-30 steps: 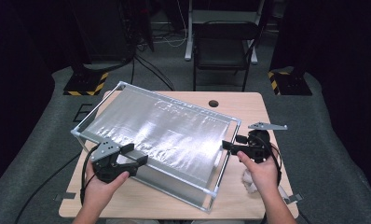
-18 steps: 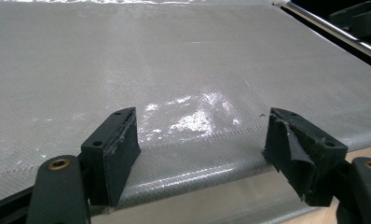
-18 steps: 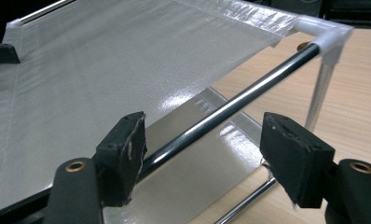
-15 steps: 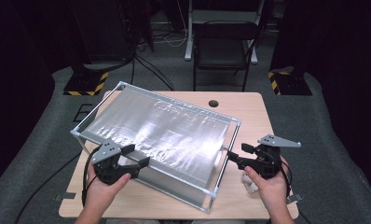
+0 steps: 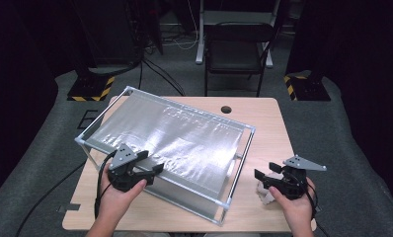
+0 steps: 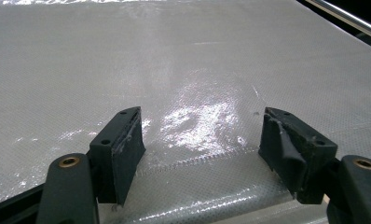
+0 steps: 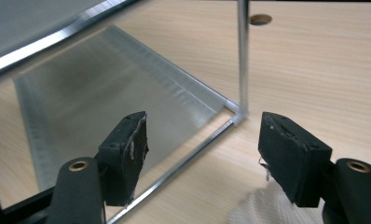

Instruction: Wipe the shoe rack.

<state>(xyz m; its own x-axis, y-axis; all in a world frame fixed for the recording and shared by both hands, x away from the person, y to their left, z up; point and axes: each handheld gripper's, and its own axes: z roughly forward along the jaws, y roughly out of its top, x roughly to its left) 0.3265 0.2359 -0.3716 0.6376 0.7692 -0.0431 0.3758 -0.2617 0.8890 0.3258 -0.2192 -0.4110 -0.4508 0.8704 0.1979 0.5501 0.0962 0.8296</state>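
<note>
While light wooden table (image 5: 271,123) carries everything, large metal-framed box with silvery woven sheet over top (image 5: 175,138) sits skewed across its left and middle, far-left corner overhanging left edge. Left gripper (image 5: 152,170) over box's near edge, jaws wide, nothing between, sheet below (image 6: 183,70). Right gripper (image 5: 258,176) near table's near-right corner, apart from box frame post (image 7: 243,56), jaws wide, empty. Small white cloth (image 5: 264,192) beneath right gripper.

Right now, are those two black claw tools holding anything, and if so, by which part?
Nothing is held. The left gripper hovers open over the mesh-covered frame; the right gripper is open above the table.
</note>
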